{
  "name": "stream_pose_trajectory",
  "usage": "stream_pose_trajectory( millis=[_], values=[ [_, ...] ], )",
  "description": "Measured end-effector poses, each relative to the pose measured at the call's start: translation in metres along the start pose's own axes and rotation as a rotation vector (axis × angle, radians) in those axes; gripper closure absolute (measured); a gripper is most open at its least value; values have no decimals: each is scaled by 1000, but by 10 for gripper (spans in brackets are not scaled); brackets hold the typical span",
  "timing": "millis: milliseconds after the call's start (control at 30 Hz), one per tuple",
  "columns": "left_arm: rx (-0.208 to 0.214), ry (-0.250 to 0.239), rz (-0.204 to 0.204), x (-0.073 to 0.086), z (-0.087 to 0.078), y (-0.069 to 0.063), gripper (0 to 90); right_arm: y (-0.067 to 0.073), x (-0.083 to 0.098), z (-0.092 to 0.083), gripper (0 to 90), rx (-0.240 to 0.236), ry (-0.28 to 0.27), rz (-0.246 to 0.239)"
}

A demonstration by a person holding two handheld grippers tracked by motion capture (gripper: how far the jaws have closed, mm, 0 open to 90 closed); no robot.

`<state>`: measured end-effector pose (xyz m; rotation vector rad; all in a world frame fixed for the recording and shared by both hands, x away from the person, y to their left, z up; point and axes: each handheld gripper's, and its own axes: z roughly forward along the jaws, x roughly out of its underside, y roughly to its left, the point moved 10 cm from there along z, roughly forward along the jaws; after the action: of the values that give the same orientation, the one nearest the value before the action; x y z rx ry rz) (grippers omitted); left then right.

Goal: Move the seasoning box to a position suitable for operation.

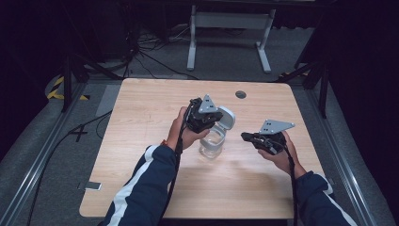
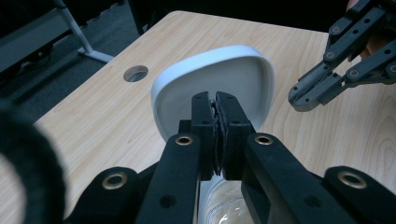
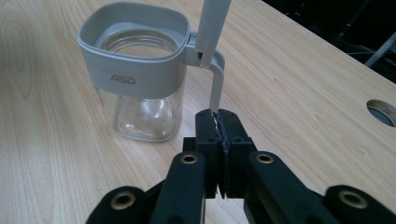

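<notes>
Jar of clear glass stands mid-table, grey collar on, its hinged lid swung upright. My left gripper hovers just above it, jaws pressed together on nothing; my right gripper, also closed and empty, points at the hinge arm from beside it. I judge the lid is open; next I must spread jaws to grasp.

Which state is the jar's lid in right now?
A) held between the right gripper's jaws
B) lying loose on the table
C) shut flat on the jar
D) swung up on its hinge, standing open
D: in the right gripper view the grey lid stands upright on its hinge beside the glass jar, whose mouth is uncovered; the left gripper view looks into the lid's hollow underside.
</notes>
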<state>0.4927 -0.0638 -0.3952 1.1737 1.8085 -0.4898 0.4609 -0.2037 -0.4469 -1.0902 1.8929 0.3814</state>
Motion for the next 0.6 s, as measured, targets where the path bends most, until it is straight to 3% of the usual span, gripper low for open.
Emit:
stream_pose_trajectory(
  millis=[433, 600],
  values=[
    [-9, 19, 10, 16, -15, 2, 845, 1, 4, -5, 811, -2, 24, -6],
    [-16, 49, 33, 28, -22, 1, 831, 0, 7, -9, 767, 5, 33, -4]
  ],
)
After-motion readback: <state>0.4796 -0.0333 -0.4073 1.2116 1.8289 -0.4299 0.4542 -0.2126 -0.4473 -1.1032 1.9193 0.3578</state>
